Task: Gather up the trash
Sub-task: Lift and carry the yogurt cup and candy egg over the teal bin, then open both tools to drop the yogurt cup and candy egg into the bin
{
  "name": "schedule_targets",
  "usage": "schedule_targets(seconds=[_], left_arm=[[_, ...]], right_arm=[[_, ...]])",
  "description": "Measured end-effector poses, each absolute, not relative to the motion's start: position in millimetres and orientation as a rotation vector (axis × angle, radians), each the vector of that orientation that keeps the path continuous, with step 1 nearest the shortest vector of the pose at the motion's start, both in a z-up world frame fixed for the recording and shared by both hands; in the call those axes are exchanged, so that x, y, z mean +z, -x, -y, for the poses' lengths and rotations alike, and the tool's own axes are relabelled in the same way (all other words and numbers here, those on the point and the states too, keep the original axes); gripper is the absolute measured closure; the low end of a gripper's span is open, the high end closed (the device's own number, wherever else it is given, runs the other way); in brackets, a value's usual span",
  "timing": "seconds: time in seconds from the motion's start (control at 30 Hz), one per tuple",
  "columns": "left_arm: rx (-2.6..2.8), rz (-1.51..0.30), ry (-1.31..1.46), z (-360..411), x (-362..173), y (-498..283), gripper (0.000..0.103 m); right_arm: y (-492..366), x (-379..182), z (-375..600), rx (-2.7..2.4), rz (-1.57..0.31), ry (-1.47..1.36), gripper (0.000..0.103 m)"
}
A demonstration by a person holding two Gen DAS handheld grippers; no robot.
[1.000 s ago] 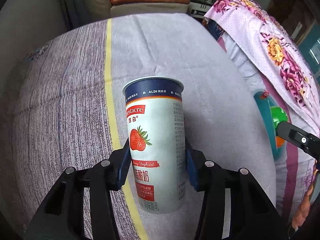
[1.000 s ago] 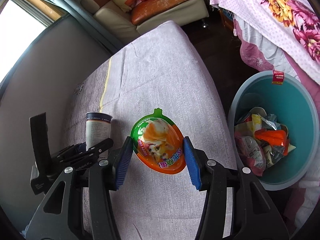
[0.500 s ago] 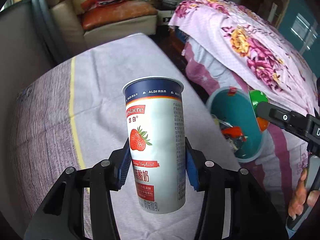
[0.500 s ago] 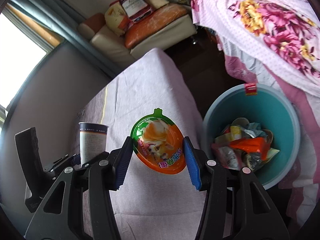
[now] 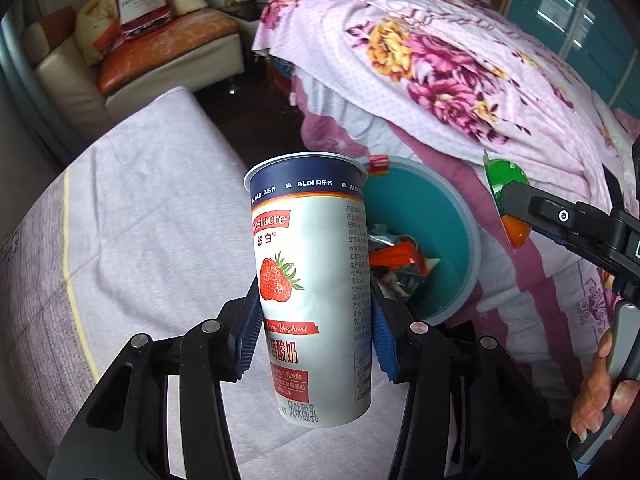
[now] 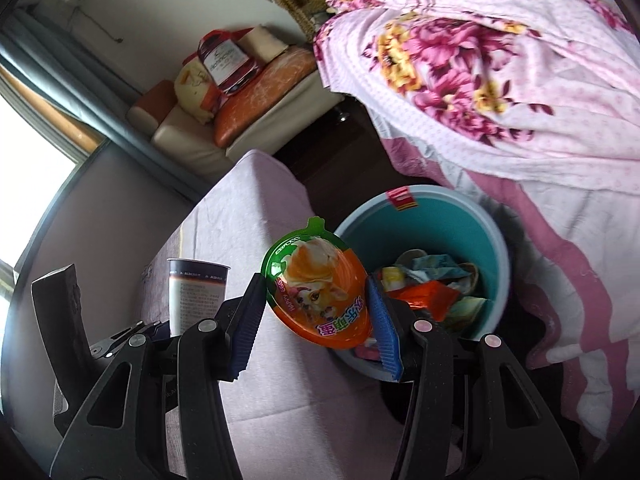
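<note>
My left gripper [image 5: 314, 336] is shut on a tall strawberry yoghurt cup [image 5: 310, 280], held upright above the bed's edge, just left of the teal trash bin [image 5: 460, 224]. My right gripper [image 6: 316, 316] is shut on an orange and green egg-shaped snack package [image 6: 320, 288], held in front of the bin [image 6: 492, 232]. The bin holds several wrappers [image 6: 432, 284]. The cup also shows at the left of the right wrist view [image 6: 196, 296]. The package and right gripper show at the right of the left wrist view [image 5: 508, 204].
A lilac striped bedspread [image 5: 132, 216] lies under and left of the grippers. A floral quilt [image 5: 440, 60] is heaped beyond the bin. A cream sofa with orange cushions [image 5: 132, 60] stands at the back. Dark floor separates bed and sofa.
Both grippers have swung right with their loads. The bin has come closer and more central in both views, now just behind the cup and the package.
</note>
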State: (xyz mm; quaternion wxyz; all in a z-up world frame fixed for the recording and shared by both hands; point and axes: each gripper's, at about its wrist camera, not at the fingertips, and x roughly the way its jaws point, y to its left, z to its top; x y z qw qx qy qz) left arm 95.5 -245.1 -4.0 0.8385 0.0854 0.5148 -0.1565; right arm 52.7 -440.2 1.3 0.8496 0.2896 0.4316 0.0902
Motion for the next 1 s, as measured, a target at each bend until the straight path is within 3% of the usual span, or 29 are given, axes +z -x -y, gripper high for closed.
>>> schedule_targets(seconds=[0.37,1.0], left_arm=[[-0.403,-1.114,-0.225,296,-21,-101,0.054],[-0.448,-1.15,-0.193,307,-43,-129,0.053]], right_arm=[[-45,-9,481,0.108,-0.916,-0.634,0.054],[-58,-21,485,0.055,-0.965,-0.598,0.054]])
